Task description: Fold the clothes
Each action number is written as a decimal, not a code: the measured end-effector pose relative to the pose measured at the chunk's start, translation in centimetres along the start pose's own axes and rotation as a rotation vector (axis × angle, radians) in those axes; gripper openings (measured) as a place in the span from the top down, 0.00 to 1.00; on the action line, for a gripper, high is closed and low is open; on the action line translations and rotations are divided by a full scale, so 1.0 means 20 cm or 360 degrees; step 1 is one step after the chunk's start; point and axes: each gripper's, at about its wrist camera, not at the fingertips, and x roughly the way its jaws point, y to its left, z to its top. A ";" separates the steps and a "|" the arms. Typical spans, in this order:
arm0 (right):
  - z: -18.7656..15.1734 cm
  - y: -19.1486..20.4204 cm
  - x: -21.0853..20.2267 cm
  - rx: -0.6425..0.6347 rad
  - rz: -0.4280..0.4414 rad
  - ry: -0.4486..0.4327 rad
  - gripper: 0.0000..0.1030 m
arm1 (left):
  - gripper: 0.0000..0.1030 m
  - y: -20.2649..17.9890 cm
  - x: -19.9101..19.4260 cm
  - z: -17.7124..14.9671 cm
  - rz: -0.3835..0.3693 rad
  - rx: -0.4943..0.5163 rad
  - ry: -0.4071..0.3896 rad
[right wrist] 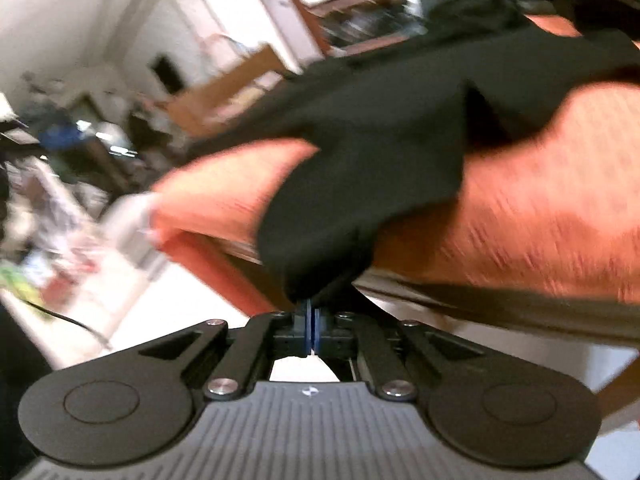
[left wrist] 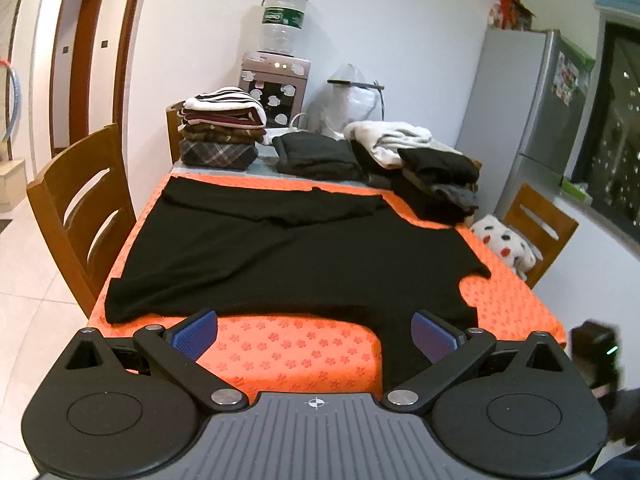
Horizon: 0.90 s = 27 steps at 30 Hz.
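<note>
A black garment point(left wrist: 280, 248) lies spread flat on the orange flowered tablecloth point(left wrist: 288, 352), with one part hanging over the near table edge. My left gripper point(left wrist: 314, 326) hovers open at that near edge. Its blue pads point(left wrist: 198, 332) stand wide apart and hold nothing. In the blurred right wrist view, my right gripper point(right wrist: 311, 306) is shut on a drooping corner of the black garment point(right wrist: 380, 128), below the edge of the tablecloth point(right wrist: 540, 208). A dark device, blurred, shows at the right edge of the left wrist view.
Folded clothes stand at the far end: a striped and plaid stack point(left wrist: 222, 136), a dark folded piece point(left wrist: 316, 156), a mixed pile point(left wrist: 432, 168). Wooden chairs point(left wrist: 80, 208) flank the table; the right one point(left wrist: 540, 220) holds a spotted cushion point(left wrist: 506, 246). Behind are a water dispenser point(left wrist: 276, 68) and fridge point(left wrist: 532, 112).
</note>
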 end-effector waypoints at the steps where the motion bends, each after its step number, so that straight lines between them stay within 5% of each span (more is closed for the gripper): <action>1: 0.04 0.04 -0.04 -0.0014 0.0047 -0.0011 0.98 | 0.00 0.00 0.00 0.00 -0.0004 -0.0013 -0.0006; 8: 0.48 0.23 -0.27 -0.0065 0.0195 -0.0175 0.98 | 0.00 0.03 0.06 0.01 -0.0009 -0.0109 -0.0049; 15: 0.97 0.11 -0.27 0.0112 0.0138 -0.0255 0.98 | 0.00 0.05 0.13 0.09 0.0046 -0.0172 -0.0112; 22: 1.33 -0.30 0.14 0.0404 -0.0017 -0.0163 0.98 | 0.00 0.06 0.28 0.19 0.0097 -0.0196 -0.0120; 27: 1.34 -0.58 0.42 0.0612 -0.0105 -0.0018 0.97 | 0.01 0.06 0.41 0.18 0.0083 -0.0199 -0.0027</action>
